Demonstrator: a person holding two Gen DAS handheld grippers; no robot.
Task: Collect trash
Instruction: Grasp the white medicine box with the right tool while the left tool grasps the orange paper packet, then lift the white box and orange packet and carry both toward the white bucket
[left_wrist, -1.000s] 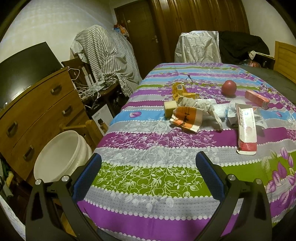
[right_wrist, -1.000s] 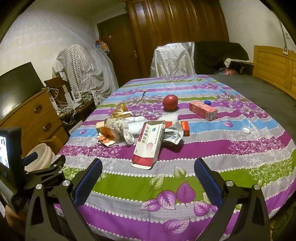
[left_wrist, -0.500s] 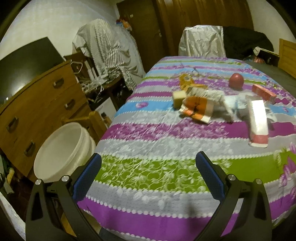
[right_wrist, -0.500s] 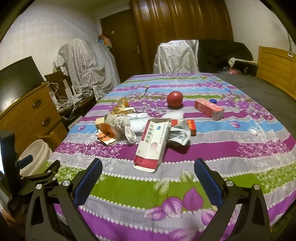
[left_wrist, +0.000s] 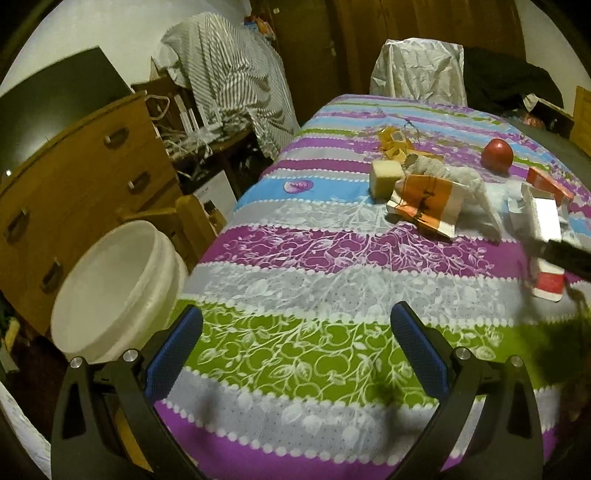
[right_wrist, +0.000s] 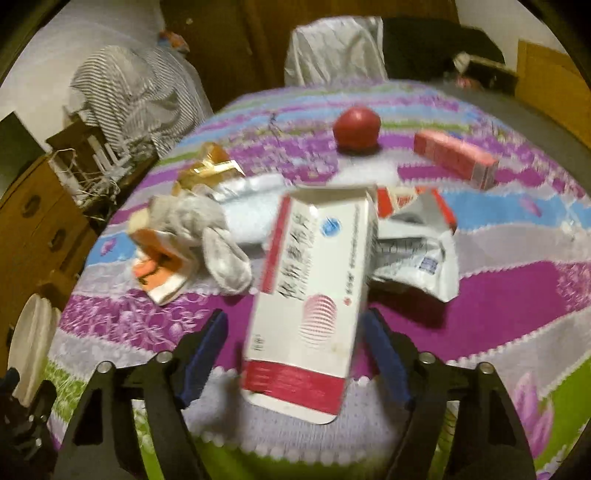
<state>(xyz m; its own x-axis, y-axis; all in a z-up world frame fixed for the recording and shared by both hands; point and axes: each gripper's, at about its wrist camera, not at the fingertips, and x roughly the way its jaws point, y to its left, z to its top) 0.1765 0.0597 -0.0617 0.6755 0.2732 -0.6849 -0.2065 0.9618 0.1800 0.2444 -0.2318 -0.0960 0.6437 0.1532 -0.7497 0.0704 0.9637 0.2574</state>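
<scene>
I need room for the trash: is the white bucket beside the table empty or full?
Empty as far as visible: the white bucket shows only bare inner wall.

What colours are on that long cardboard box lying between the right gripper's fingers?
The long cardboard medicine box is white with red bands and dark lettering, clearest in the right wrist view.

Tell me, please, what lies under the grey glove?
The glove drapes over an orange-and-white wrapper, with a pale sponge block beside it. How far the wrapper runs beneath is covered.
</scene>
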